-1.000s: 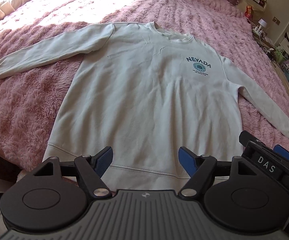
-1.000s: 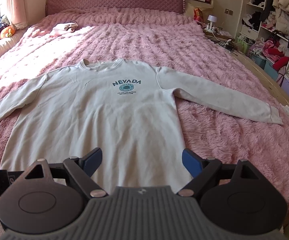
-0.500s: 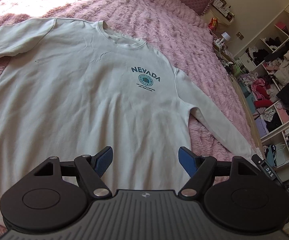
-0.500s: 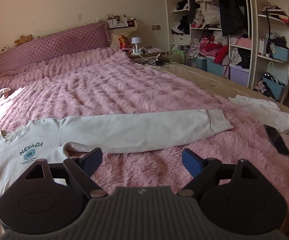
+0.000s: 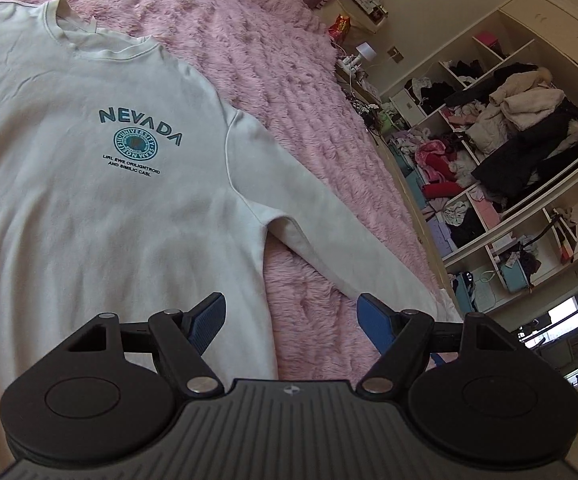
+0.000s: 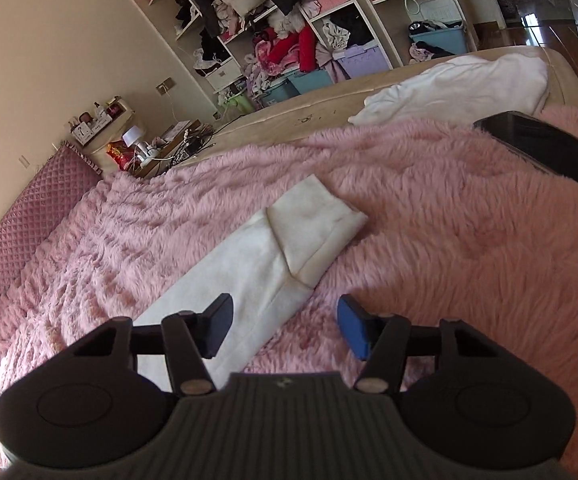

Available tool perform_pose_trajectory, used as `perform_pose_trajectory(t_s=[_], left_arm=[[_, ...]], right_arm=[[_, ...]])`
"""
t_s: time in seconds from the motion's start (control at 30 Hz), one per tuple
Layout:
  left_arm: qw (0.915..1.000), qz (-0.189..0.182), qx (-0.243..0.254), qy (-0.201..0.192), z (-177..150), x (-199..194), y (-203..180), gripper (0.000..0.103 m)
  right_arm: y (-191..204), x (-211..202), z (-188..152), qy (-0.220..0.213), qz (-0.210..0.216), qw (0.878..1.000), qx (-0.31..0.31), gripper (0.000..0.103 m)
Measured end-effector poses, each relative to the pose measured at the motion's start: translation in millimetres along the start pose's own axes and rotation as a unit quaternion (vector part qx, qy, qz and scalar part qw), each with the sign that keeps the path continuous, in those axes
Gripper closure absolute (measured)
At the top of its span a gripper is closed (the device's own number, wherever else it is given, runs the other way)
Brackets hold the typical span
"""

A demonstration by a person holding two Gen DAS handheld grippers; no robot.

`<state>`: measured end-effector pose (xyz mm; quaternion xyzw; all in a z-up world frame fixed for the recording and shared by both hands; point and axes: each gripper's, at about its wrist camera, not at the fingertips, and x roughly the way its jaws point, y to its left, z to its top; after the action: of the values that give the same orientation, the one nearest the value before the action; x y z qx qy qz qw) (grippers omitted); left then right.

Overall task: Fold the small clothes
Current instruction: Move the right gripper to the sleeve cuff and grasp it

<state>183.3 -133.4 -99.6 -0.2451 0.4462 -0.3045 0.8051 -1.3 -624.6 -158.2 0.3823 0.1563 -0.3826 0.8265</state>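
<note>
Lying flat: sweatshirt (image 5: pixel 89 200) on the pink bed cover (image 5: pixel 273 92), front side up.
Left gripper (image 5: pixel 291 316): fingers spread, nothing between them, above the armpit.
Right gripper (image 6: pixel 285 326): fingers have just been closing, not gripping; sleeve cuff (image 6: pixel 315 236) ahead.

Bright daylight across both views, soft and even on the fluffy pink bed cover (image 5: pixel 289 80). Pale sweatshirt with teal lettering (image 5: pixel 89 200) well lit, faint creases shading its chest. Strong fisheye bending at the edges, open white shelving full of clothes (image 5: pixel 509 152) curving hard, black corners vignetted. Right wrist view slightly smeared with motion blur on the pink pile and cream sleeve cuff (image 6: pixel 317 232). Glare off the dark glossy phone screen (image 6: pixel 545 146) and a sunlit wooden floor (image 6: pixel 549 32) upper right.
</note>
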Motion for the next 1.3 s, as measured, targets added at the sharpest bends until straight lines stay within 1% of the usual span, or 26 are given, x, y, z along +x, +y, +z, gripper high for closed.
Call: perform_pose_trajectory(t_s=[0.13, 0.17, 0.2, 0.23, 0.27, 0.33, 0.43, 0.53, 0.6, 0.63, 0.7, 0.73, 0.77, 0.83, 0.9, 0.97, 1.0, 1.03, 1.07, 1.13, 1.17, 1.3], left_arm=[[0.9999, 0.001, 0.001, 0.017, -1, 22, 1, 0.015], [0.9998, 0.003, 0.000, 0.021, -1, 24, 2, 0.015], [0.9996, 0.007, -0.001, 0.026, -2, 29, 4, 0.015], [0.9995, 0.011, -0.004, 0.031, -2, 32, 6, 0.015], [0.9994, 0.010, -0.008, 0.034, -3, 34, 9, 0.015], [0.9993, 0.007, -0.014, 0.035, -5, 32, 13, 0.015], [0.9994, 0.010, -0.016, 0.029, -3, 24, 20, 0.015], [0.9995, 0.013, -0.025, 0.015, 1, 9, 31, 0.015], [0.9993, 0.020, -0.030, 0.006, 4, -3, 39, 0.015], [0.9991, 0.026, -0.035, 0.000, 7, -10, 45, 0.015], [0.9983, 0.033, -0.047, -0.009, 8, -23, 55, 0.015], [0.9976, 0.034, -0.058, -0.017, 9, -34, 64, 0.015], [0.9972, 0.033, -0.064, -0.022, 9, -40, 69, 0.015], [0.9957, 0.036, -0.078, -0.037, 8, -57, 81, 0.015], [0.9934, 0.037, -0.094, -0.056, 8, -76, 94, 0.015], [0.9905, 0.040, -0.109, -0.073, 5, -95, 105, 0.015], [0.9888, 0.042, -0.116, -0.084, 4, -103, 110, 0.015], [0.9861, 0.044, -0.125, -0.101, 2, -115, 117, 0.015], [0.9835, 0.047, -0.132, -0.114, 0, -125, 124, 0.015], [0.9782, 0.059, -0.148, -0.134, -3, -142, 137, 0.015], [0.9755, 0.066, -0.156, -0.140, -5, -149, 144, 0.015], [0.9657, 0.093, -0.187, -0.154, -10, -171, 171, 0.015]], right_arm=[[-3, 26, 7, -0.012, 0.014, 0.999, 0.036, 0.047], [-3, 31, 8, -0.016, 0.018, 0.999, 0.043, 0.050], [-3, 36, 10, -0.023, 0.017, 0.998, 0.050, 0.065], [-2, 39, 12, -0.026, 0.008, 0.998, 0.052, 0.077], [-3, 42, 14, -0.026, 0.005, 0.998, 0.056, 0.098], [-4, 42, 19, -0.031, 0.010, 0.997, 0.075, 0.099], [8, 32, 26, -0.044, 0.020, 0.997, 0.068, 0.100], [37, 17, 34, -0.048, 0.056, 0.996, 0.050, 0.101], [67, 7, 36, -0.049, 0.088, 0.994, 0.038, 0.101], [89, -1, 35, -0.047, 0.117, 0.992, 0.028, 0.101], [125, -11, 29, -0.042, 0.152, 0.987, 0.014, 0.101], [147, -19, 23, -0.035, 0.182, 0.983, 0.006, 0.101], [175, -28, 14, -0.027, 0.213, 0.977, -0.002, 0.101], [215, -41, -4, -0.011, 0.258, 0.966, -0.017, 0.101], [260, -58, -32, 0.013, 0.307, 0.951, -0.035, 0.101], [297, -75, -66, 0.043, 0.348, 0.935, -0.050, 0.101], [319, -84, -91, 0.066, 0.372, 0.924, -0.060, 0.101], [336, -92, -113, 0.086, 0.387, 0.915, -0.070, 0.101], [349, -97, -133, 0.105, 0.399, 0.908, -0.078, 0.101], [375, -106, -185, 0.151, 0.416, 0.892, -0.097, 0.101], [382, -109, -204, 0.166, 0.418, 0.887, -0.106, 0.101], [406, -112, -309, 0.223, 0.415, 0.866, -0.169, 0.100]])
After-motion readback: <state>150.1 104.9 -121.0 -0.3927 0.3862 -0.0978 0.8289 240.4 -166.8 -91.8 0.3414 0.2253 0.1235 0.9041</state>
